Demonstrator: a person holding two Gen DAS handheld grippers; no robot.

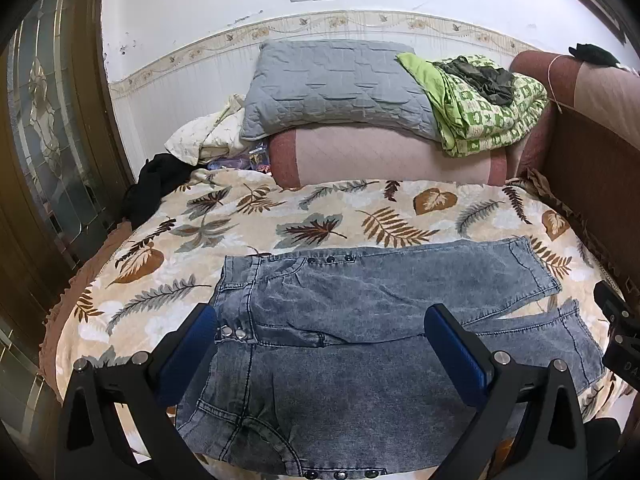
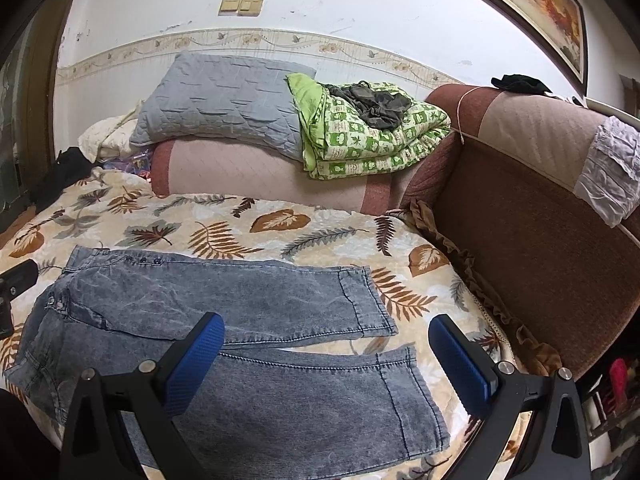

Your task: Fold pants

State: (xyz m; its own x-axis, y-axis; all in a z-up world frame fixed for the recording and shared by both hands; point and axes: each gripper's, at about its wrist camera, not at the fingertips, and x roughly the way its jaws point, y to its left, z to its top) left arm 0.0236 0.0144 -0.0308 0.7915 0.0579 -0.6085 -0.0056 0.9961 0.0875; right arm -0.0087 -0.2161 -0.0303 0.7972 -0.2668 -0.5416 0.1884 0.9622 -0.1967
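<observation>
Pants (image 1: 360, 320): we see them spread flat on the leaf-print bedcover (image 1: 280, 216), legs apart.
Left gripper (image 1: 320, 340): we hold it spread above the pants' waist.
Right gripper (image 2: 326, 344): spread above the pants' leg hems.

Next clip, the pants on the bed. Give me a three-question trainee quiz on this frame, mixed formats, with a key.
1. True or false: the blue acid-washed denim pants are already folded in half.
2. Which best describes the left hand-held gripper and right hand-held gripper? A) both open, holding nothing B) both shut on cloth C) one open, one shut
3. Fill in: the green patterned folded quilt lies beside the grey quilted ____.

Key: 1 false, both legs lie spread on the leaf-print bedspread; 2 A; 3 pillow.
</observation>
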